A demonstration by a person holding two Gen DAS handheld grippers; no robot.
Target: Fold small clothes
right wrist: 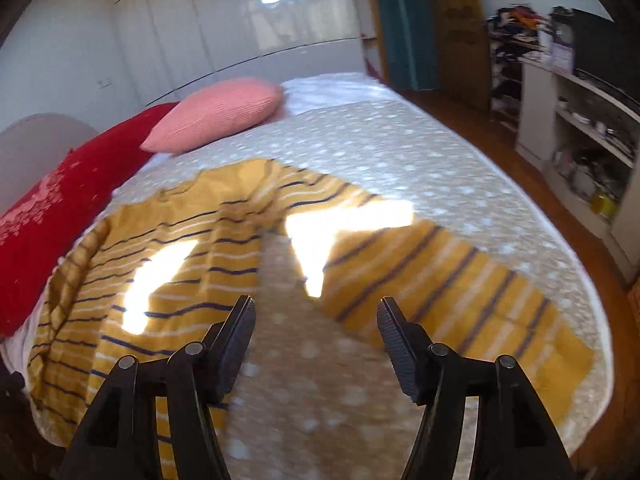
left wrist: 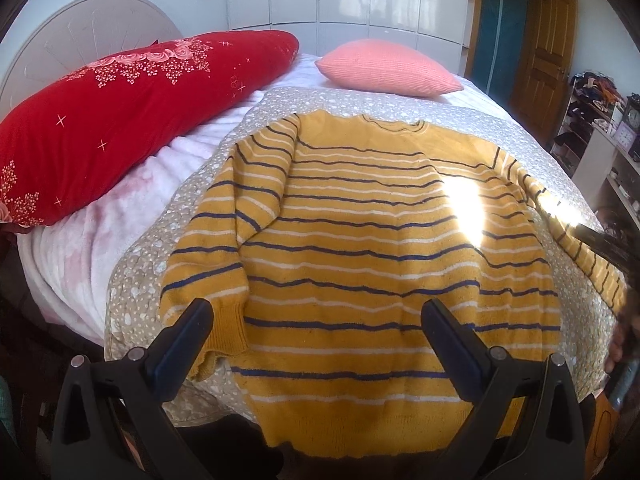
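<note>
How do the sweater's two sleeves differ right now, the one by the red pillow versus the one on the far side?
On the yellow striped knit sweater, the sleeve beside the red floral pillow lies close along the body, its cuff touching the body; the opposite sleeve splays outward, leaving a wedge of bare dotted beige quilt between. Sunlight crosses the splayed sleeve; the pillow-side sleeve lies in even light. Both lie flat and unfolded.

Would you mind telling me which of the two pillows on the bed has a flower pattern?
The red pillow by the headboard: it has pale flowers and sparkles printed on it. The pink pillow is plain ribbed fabric.
</note>
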